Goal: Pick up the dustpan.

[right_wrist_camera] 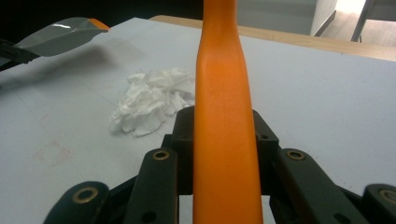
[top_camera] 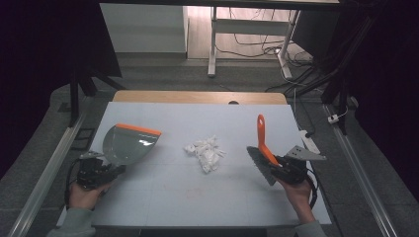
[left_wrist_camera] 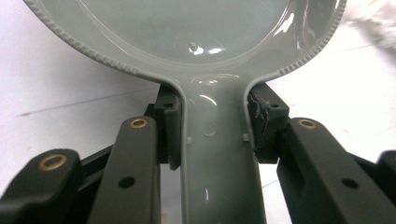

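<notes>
Left gripper [top_camera: 109, 168] clamps the dustpan [top_camera: 127, 143]; right gripper [top_camera: 276, 165] clamps the brush [top_camera: 262, 148]. Sweep the crumpled tissue [top_camera: 205, 152] gently panward, pan lip flat.

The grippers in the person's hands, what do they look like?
Both are black and blocky. The left gripper and right gripper each have flat linked bars with brass-coloured rivets leading to two black fingers. A grey three-cornered plate tops the right one, black cables trail back, and the person wears pale grey-green sleeves.

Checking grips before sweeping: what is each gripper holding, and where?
Left gripper clamps the dustpan by its handle; right gripper clamps the brush by its orange handle.
</notes>
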